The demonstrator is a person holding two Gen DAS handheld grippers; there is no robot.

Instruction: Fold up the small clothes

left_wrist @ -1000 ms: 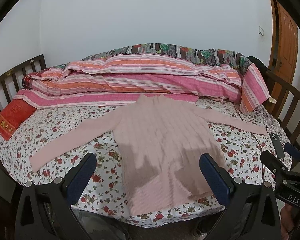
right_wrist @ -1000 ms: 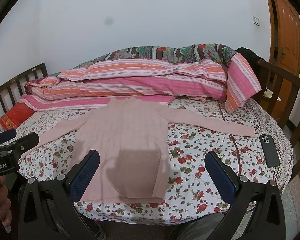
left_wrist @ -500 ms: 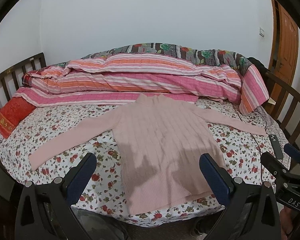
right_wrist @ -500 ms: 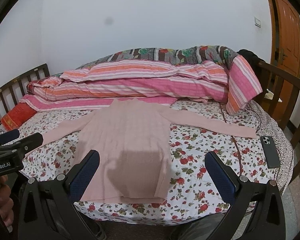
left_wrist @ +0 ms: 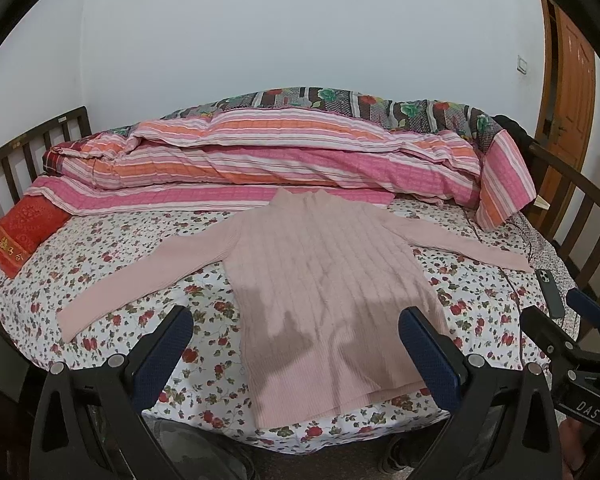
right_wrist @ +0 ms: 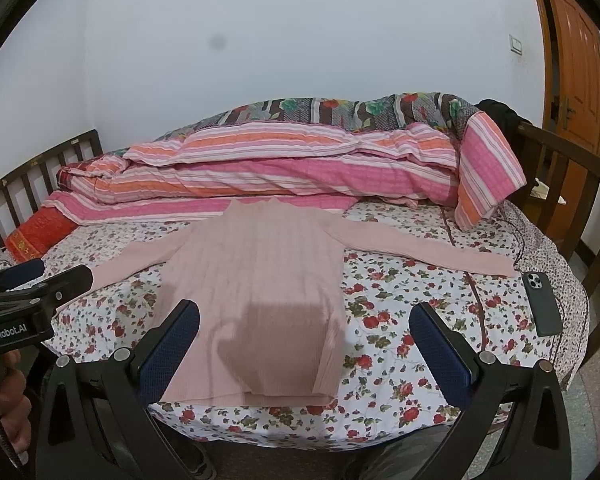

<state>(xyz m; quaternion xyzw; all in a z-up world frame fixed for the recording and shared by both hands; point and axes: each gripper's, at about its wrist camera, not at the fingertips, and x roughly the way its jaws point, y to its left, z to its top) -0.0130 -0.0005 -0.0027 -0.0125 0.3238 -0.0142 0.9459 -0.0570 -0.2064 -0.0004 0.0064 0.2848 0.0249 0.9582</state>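
Your left gripper [left_wrist: 296, 344] and right gripper [right_wrist: 306, 342] both hang spread wide and empty over the bed's near edge. The bed [left_wrist: 112, 248] wears a white sheet printed with red roses. On it the pink ribbed sweater [left_wrist: 324, 292] lies flat, hem at the near edge, collar toward the far side, both sleeves stretched out toward the left and right edges. A dark phone [right_wrist: 542, 304] rests near the right edge, just beyond the sleeve cuff. A red pillow [left_wrist: 20, 236] sits at the left edge. Along the far edge lies a rolled pink striped quilt [left_wrist: 284, 160], then a plain white wall [left_wrist: 300, 32] and an orange door [right_wrist: 576, 52] at right.
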